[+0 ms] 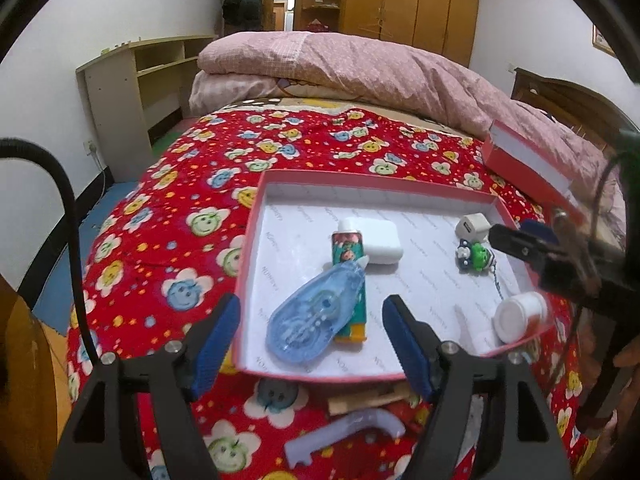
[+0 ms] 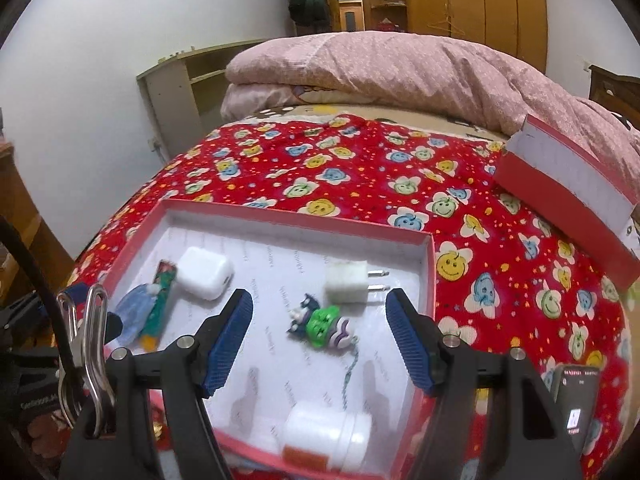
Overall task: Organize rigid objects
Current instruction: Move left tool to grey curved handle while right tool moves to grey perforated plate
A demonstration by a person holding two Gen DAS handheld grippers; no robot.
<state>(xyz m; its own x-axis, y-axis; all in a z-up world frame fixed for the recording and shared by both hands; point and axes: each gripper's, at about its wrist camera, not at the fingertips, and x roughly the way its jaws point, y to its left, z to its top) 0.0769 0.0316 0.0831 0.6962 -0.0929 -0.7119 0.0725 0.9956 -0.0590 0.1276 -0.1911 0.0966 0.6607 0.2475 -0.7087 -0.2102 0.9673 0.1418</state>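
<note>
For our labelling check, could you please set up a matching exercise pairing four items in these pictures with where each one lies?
Column one:
1. correction tape dispenser
2. white pill bottle
3. wall plug charger
4. box lid

Column two:
A. on the bedspread, outside the box
B. near corner of the box
C. partly on the lighter
D. beside the cartoon keychain

Pairs: 1-C, 2-B, 3-D, 4-A
</note>
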